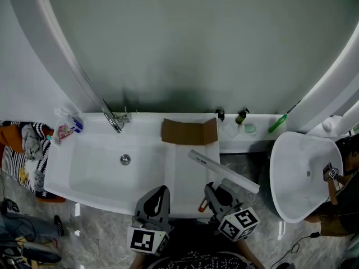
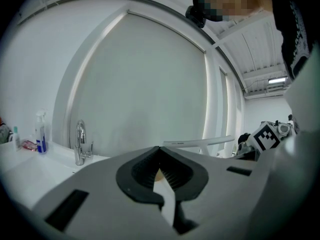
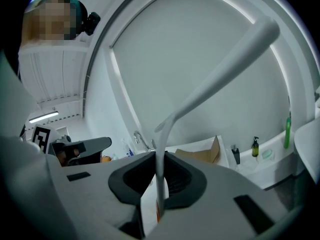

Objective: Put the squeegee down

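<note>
Squeegee (image 1: 224, 172), white, with a long straight blade bar, held above the right end of a white sink unit (image 1: 84, 172). The right gripper (image 1: 216, 190) pinches its thin handle between both jaws. In the right gripper view the handle rises from the clamped jaws and the bar (image 3: 220, 79) slants up to the right across a large pale arched panel. Seen from above, the bar lies at an angle over the flat part of the counter, just in front of a folded piece of brown cardboard (image 1: 189, 131), and its far end juts past the counter's right edge.

The left gripper (image 1: 161, 192) hovers beside it over the front edge of the sink, its jaws pressed together at the tips with nothing between them.

A chrome faucet (image 1: 112, 119) stands at the back of the basin. Along the rear ledge to the right are a dark pump bottle (image 1: 241, 116) and a green object (image 1: 277, 123). A separate rounded white basin (image 1: 291, 167) sits further right.
</note>
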A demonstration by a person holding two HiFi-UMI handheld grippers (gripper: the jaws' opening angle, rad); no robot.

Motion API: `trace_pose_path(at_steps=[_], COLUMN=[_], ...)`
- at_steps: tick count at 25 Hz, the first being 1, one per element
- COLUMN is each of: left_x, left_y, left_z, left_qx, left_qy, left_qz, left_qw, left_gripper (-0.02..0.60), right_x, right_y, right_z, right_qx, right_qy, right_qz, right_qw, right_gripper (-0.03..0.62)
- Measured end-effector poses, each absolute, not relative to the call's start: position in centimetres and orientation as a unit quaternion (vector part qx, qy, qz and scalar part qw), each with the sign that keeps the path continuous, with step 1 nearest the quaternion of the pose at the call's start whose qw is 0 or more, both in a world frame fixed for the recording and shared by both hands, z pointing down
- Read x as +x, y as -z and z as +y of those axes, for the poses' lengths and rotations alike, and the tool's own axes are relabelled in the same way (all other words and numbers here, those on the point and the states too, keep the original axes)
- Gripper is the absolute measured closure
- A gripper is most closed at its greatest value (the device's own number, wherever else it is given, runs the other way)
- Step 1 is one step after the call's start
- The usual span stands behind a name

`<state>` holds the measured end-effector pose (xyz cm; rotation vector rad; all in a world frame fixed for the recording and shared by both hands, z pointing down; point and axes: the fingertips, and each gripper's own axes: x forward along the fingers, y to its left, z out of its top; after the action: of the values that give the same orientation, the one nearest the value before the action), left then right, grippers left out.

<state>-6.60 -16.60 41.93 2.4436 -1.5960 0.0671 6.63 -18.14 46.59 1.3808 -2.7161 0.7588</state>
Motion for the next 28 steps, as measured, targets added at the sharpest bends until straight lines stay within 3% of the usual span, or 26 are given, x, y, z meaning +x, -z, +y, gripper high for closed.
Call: trace_pose_path(at_steps=[28], left_x=[-10.5], left_y=[-42.4], left_z=[-21.8], left_qx=[0.82], left_qy=[-0.029], left_qz=[-0.558], left_qw=[0.123], left_gripper=[0.577], right_x=[3.1], right_y=[-64.4], right_z=[-28.3], right_qx=[0.422], right_qy=[-0.51], right_qz=[-0.75], right_qw=[0.01], right_gripper=[0.54])
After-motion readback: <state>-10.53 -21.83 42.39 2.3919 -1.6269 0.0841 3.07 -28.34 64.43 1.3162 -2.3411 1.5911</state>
